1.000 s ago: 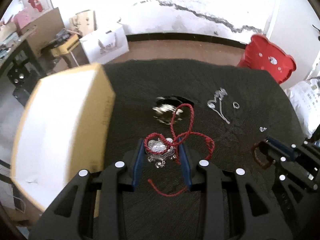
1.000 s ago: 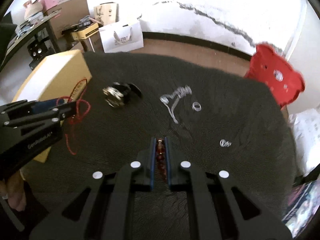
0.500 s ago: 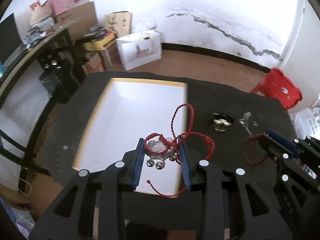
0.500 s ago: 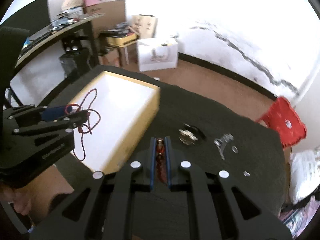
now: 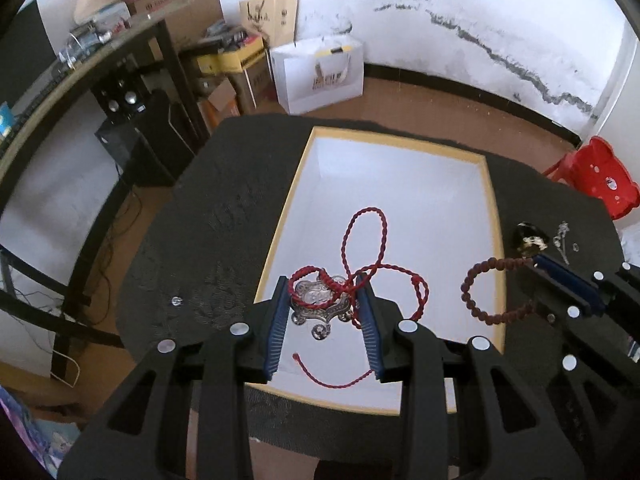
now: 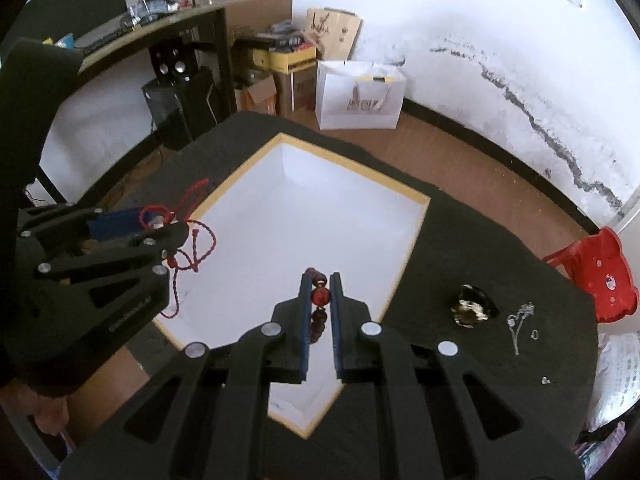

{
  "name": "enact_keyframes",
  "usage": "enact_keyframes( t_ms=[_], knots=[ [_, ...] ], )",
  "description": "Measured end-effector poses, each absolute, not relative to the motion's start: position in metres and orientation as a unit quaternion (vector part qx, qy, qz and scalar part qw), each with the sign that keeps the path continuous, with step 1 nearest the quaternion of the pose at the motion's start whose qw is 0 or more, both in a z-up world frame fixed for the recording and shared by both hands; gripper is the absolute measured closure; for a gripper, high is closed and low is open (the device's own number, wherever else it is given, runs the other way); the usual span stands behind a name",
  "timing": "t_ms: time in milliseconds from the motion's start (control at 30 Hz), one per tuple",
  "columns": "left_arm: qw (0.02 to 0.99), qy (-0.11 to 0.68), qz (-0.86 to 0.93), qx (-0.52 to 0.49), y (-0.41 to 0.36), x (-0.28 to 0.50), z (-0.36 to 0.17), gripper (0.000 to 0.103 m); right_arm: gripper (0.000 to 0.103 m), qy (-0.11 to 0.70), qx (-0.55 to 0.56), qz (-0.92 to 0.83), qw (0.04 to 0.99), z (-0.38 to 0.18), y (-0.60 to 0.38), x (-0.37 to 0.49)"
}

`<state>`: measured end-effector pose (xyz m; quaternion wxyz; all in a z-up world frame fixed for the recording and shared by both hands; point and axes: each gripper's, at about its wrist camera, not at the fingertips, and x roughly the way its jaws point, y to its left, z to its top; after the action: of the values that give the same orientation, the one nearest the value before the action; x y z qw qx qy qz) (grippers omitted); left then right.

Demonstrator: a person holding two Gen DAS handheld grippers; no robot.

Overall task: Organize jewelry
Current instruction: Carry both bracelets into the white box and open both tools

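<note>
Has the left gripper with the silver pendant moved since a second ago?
Yes. The left gripper, shut on the silver pendant, was over the dark mat beside the white box; now it hangs above the box's interior.

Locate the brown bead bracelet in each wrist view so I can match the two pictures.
Left wrist view: the bead bracelet hangs as an open loop at right, from the right tongs, over the box's right edge.
Right wrist view: bottom centre, seen edge-on, pinched between the right tongs.
Shared landmark: the white box with the yellow rim.
</note>
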<state>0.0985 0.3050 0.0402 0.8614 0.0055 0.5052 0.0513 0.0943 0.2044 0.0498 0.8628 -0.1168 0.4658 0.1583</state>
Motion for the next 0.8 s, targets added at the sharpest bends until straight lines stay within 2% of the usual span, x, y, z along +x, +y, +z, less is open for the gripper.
enact_keyframes(
  t_ms=[333,800],
  knots=[
    [0.842,0.538,0.038,-0.002,0.317,0.138,-0.021,0.069,0.094,0.511,-0.116,0.133,0.841,-0.010,0.216,0.135],
    [0.835,0.548,0.038,0.013,0.308,0.153,-0.044,0.069,0.094,0.541,-0.108,0.120,0.826,-0.045,0.200,0.154]
  ],
)
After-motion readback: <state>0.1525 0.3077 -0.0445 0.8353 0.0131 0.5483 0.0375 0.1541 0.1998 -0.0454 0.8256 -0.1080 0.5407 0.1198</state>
